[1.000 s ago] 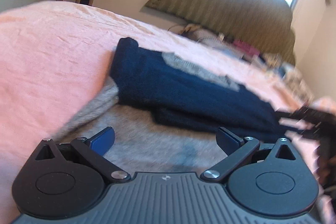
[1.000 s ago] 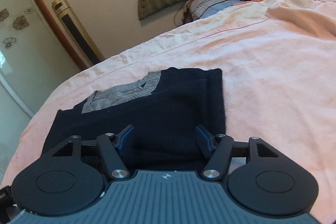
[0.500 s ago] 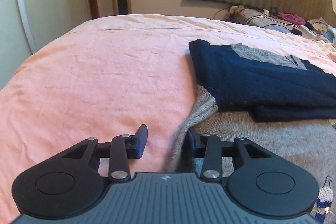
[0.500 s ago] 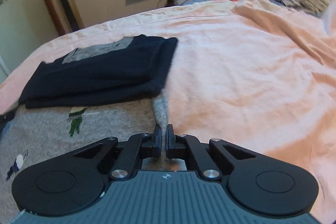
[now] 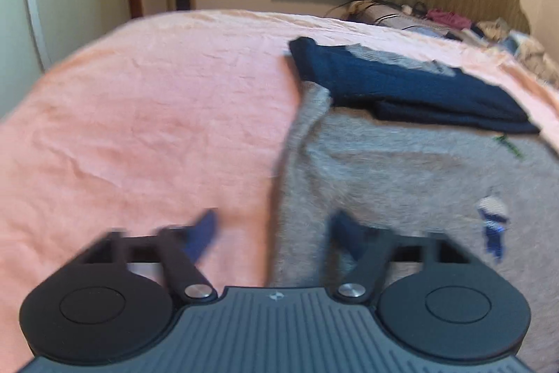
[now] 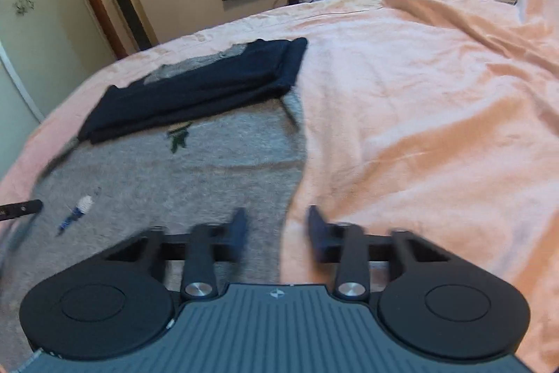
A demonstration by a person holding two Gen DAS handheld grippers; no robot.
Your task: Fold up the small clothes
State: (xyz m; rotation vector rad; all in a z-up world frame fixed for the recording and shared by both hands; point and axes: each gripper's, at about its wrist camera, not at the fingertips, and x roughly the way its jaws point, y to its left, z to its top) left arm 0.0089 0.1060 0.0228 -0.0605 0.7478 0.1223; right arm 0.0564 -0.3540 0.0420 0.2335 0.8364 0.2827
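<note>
Both the left gripper [image 5: 274,233] and right gripper [image 6: 277,229] are hanging apart over the flat grey knitted sweater [image 6: 181,177], near the folded navy garment [image 6: 195,90]; regrasping its edges is probably next.

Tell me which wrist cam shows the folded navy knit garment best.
Right wrist. The folded navy knit garment sits whole and fairly sharp there, both stacked layers and its grey panel visible, lying on the far end of the grey sweater. Left wrist shows the navy garment at a lower angle and blurrier, mostly its near edges.
</note>
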